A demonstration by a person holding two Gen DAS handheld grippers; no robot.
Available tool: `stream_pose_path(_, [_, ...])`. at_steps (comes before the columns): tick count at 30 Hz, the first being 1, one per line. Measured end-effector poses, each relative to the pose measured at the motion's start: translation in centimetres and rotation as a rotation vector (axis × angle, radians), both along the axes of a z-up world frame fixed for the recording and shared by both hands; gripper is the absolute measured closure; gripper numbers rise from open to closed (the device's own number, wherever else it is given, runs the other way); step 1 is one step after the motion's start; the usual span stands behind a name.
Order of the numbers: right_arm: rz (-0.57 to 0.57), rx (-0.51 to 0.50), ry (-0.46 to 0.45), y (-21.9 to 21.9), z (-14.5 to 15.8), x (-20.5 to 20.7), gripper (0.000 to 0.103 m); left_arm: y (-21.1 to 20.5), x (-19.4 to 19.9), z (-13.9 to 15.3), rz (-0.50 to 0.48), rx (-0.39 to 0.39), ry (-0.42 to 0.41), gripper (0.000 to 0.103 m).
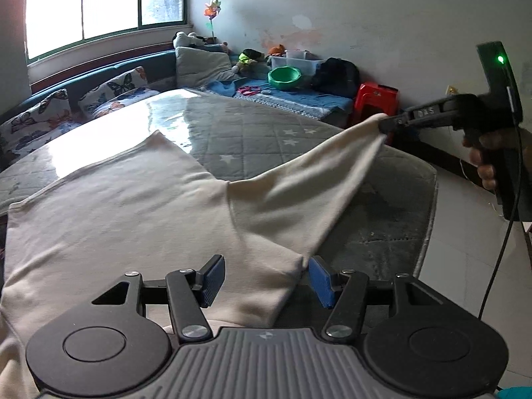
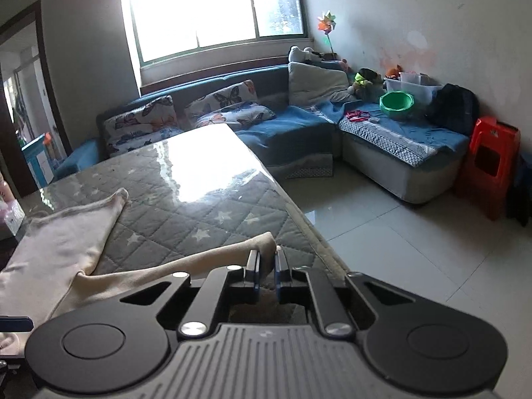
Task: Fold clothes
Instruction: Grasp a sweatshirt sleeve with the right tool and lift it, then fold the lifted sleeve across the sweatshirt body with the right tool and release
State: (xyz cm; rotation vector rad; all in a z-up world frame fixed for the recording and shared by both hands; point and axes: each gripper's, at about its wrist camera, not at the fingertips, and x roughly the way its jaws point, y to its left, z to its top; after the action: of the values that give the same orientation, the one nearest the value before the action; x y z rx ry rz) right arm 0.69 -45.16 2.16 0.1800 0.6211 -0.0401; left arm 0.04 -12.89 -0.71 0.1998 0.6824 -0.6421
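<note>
Right tongs (image 2: 267, 267) clamp cream garment (image 1: 133, 206) sleeve; left tongs (image 1: 266, 281) apart, collar hidden.

left hand-held gripper (image 1: 264, 277): low, blue pads spread wide apart, gripping nothing, pointing forward | right hand-held gripper (image 2: 266, 266): raised to the right, fingers nearly together, pinching a cloth edge | hand (image 1: 483, 163): wrapped round the right gripper's pistol handle, fingers curled on the grip

A glossy counter (image 1: 252, 133) covered with grey quilted, star-printed padding lies ahead of the left claw (image 1: 262, 281). A cream cotton garment (image 1: 109, 206) lies spread on it, directly before that claw.
</note>
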Motion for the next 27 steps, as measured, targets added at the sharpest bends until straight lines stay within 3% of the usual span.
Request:
stream_pose_path(7, [0.019,-0.001,0.015,0.3,0.6,0.5,0.096,-0.6,-0.1,-0.8,-0.019,-0.012,0.008,0.042])
stream_pose_path(12, [0.083,0.005,-0.028,1.5,3.9,0.4,0.096,-1.3,0.1,-1.0,-0.039,-0.028,0.009,0.039])
stream_pose_path(16, [0.194,0.013,-0.073,4.2,7.6,0.7,0.096,-1.1,-0.2,-1.0,-0.04,-0.046,0.005,0.037])
stream_pose_path(21, [0.373,-0.033,-0.134,10.1,11.7,1.0,0.096,2.4,-1.1,0.6,0.034,-0.081,-0.027,0.036])
stream_pose_path(27, [0.623,-0.071,-0.134,19.2,12.3,1.8,0.096,8.8,-2.7,1.8,0.193,-0.107,-0.073,0.033])
